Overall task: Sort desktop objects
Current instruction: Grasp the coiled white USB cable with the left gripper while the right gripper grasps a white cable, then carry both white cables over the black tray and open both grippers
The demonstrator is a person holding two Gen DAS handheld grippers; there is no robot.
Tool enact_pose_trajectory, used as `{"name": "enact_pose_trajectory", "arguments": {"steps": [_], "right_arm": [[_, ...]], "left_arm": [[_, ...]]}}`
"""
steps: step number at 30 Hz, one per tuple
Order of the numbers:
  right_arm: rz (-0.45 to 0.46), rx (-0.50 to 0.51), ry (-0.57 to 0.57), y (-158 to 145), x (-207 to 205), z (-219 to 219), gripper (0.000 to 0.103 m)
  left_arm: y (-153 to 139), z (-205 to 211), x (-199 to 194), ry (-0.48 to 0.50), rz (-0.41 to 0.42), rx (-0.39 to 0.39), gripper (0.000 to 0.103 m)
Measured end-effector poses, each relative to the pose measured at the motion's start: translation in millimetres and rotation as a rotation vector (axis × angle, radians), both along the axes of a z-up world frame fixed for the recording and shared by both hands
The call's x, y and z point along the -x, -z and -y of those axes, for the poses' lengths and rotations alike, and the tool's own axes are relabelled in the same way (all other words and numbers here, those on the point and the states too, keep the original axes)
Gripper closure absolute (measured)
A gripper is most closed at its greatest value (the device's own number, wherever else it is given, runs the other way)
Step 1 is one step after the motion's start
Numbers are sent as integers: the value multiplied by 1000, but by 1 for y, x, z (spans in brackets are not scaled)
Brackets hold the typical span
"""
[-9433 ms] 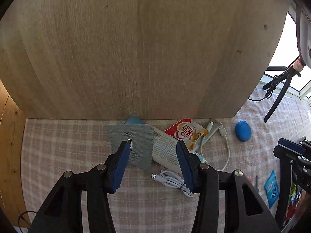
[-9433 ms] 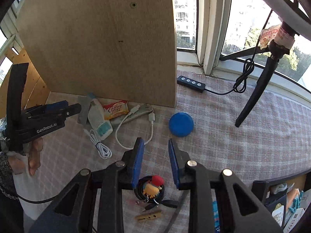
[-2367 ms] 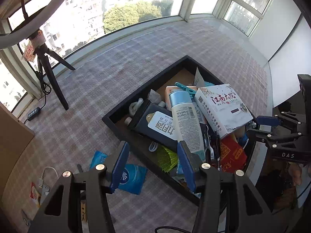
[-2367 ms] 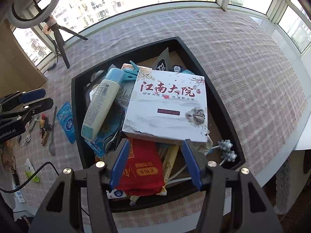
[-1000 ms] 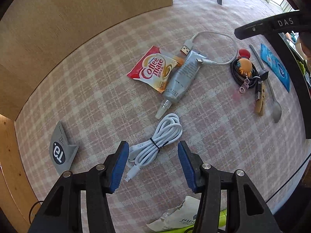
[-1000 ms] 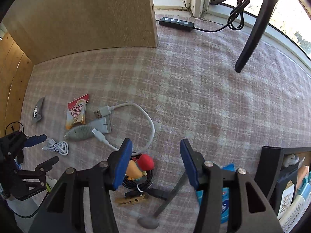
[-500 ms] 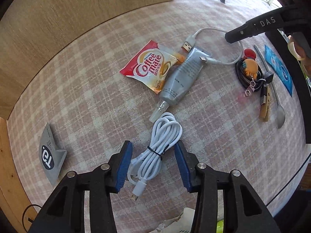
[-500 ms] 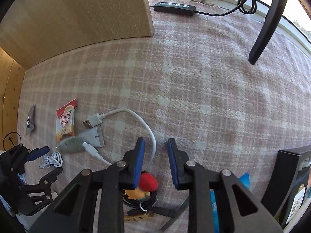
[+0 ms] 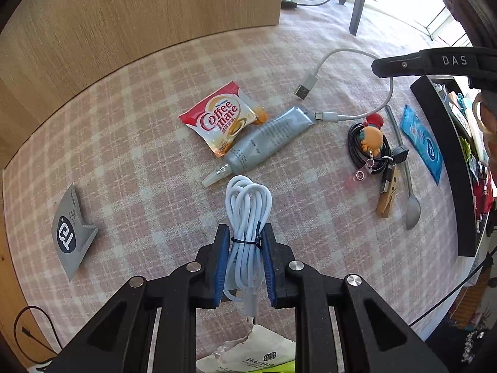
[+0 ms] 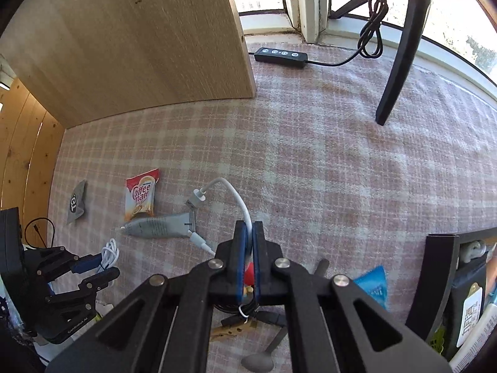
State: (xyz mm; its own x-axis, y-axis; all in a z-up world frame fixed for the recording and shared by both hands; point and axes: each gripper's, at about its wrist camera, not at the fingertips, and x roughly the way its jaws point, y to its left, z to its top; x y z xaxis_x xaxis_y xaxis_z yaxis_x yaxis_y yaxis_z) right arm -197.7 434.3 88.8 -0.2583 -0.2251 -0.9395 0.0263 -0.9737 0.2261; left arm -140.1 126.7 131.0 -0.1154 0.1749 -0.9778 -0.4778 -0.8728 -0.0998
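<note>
A coiled white cable (image 9: 247, 214), tied with a black band, sits between the blue pads of my left gripper (image 9: 245, 242). The jaws are still closing and the pads press on the bundle. The right wrist view shows that gripper (image 10: 101, 264) at the lower left with the coil (image 10: 110, 253) in it. My right gripper (image 10: 247, 233) is shut on a loose white USB cable (image 10: 231, 191), which arches out from between its pads. In the left wrist view the right gripper's tip (image 9: 377, 66) touches that cable (image 9: 335, 54) at the upper right.
On the pink checked cloth lie a Coffee-mate sachet (image 9: 223, 124), a grey tube (image 9: 264, 146), a grey logo packet (image 9: 70, 233), a black cable coil with an orange figure (image 9: 369, 146), a clothespin (image 9: 386, 199), a spoon (image 9: 407, 186) and a blue packet (image 9: 424, 146). A black tray (image 9: 444, 155) stands right, a wooden board (image 10: 139, 46) behind.
The left jaws have narrowed onto the coiled white cable. The right jaws have shut on the loose USB cable, and its arch now stands off the cloth.
</note>
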Motion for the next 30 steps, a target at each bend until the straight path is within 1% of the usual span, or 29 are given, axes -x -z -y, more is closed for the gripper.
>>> {"name": "enact_pose_trajectory", "arguments": {"steps": [3,6,10,16,20,23,25,30], "right_arm": [[-38,-2,9,-26,-4,-17,99],[-72,-16,31,-48,-22,-36,99],[-110,-33,101,-64,-41,-79,99],[-148,-72,248,-97,-82,-172,99],[-146,-94,359,-104,-103,-230,99],[-138,-120,424,-105,-117,-266,99],[-126,-134,456,-105,-122,-285,99],[-115,-155,519,-106,-135,-323,99]], "left_arm": [[-16,-14,-2,21,-17,-26,84],[-32,-38,-7,63,-42,-51,84],[-58,-93,-16,125,-61,-87,84],[-78,-183,-41,259,-76,-146,84],[-88,-247,-64,358,-78,-186,84],[-96,-286,-86,431,-71,-213,84],[-100,-309,-101,477,-62,-228,84],[-102,-360,-143,595,-41,-237,84]]}}
